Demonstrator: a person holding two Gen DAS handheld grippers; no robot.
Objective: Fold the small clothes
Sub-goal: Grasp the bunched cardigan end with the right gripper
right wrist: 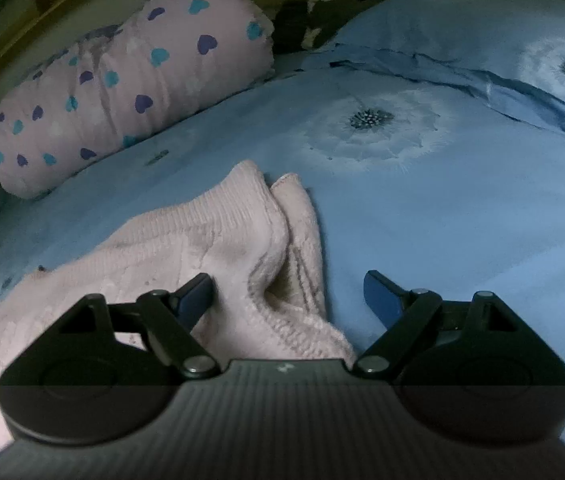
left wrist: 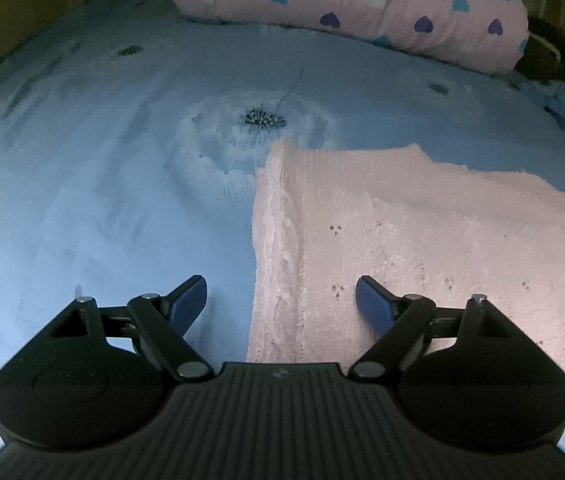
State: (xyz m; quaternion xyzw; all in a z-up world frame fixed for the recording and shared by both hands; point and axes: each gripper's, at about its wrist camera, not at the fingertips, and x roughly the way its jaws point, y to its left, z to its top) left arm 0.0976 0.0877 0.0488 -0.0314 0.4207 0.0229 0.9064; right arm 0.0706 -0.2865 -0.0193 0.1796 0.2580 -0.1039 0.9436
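A small pale pink knitted garment (left wrist: 402, 240) lies on the blue bedsheet (left wrist: 102, 180). Its left edge is folded over into a thick band. My left gripper (left wrist: 281, 300) is open, its jaws astride that folded left edge, just above the cloth. In the right wrist view the same pink garment (right wrist: 186, 236) lies rumpled, with a ribbed end bunched up. My right gripper (right wrist: 288, 298) is open over the garment's right edge, its left finger (right wrist: 196, 296) against the cloth and its right finger over bare sheet.
A rolled pink blanket with blue and purple hearts (left wrist: 362, 4) lies along the back of the bed, also in the right wrist view (right wrist: 122, 92). A blue pillow (right wrist: 482, 60) lies at the right. Dark clothes (right wrist: 330, 12) sit behind it.
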